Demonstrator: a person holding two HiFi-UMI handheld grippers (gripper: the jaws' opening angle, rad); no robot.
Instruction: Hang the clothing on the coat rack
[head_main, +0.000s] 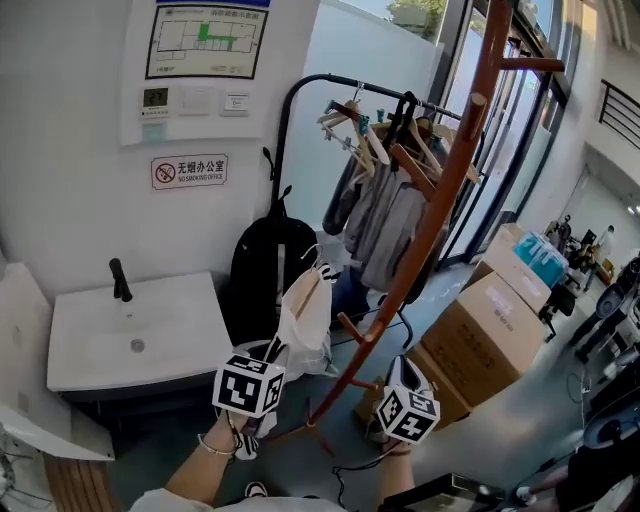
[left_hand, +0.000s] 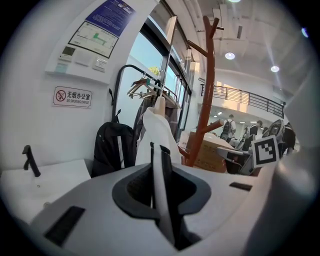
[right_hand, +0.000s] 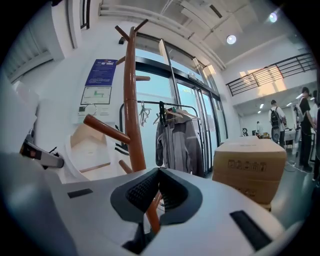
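Head view, left tongs (head_main: 270, 352): low in frame, about 6 o'clock. Closed on the bottom end of a white fabric garment (head_main: 305, 308), which rises from them toward 1 o'clock.
Head view, right tongs (head_main: 398, 372): near the left pair, on its 3 o'clock side, down among the low pegs of the rack.
Head view, rack: reddish-brown wooden coat rack (head_main: 440, 205). The pole slants across the frame from 6 o'clock to 1 o'clock. The garment is just beside the pole on its 9 o'clock side, not yet on a peg.
Head view, surroundings: white sink (head_main: 90, 345) with a black tap (head_main: 120, 282) at 9 o'clock. Black backpack (head_main: 262, 270) behind the garment. Black metal clothes rail (head_main: 300, 90) carrying grey jackets (head_main: 385, 220) at 12 o'clock. Brown cardboard boxes (head_main: 490, 335) at 3 o'clock.
Left gripper view, left tongs (left_hand: 159, 149): pressed together on a white strip of the garment (left_hand: 156, 127). The cloth stands up beyond the tips at 12 o'clock.
Left gripper view, rack: coat rack (left_hand: 207, 90) at 1 o'clock of the garment, apart from it.
Right gripper view, right tongs (right_hand: 159, 172): tips together, gripping a brown low peg of the coat rack that runs between them toward 6 o'clock.
Right gripper view, surroundings: coat rack (right_hand: 131, 100) pole upright at 11 o'clock, jackets (right_hand: 175, 142) at 12 o'clock, cardboard boxes (right_hand: 249, 160) at 3 o'clock.
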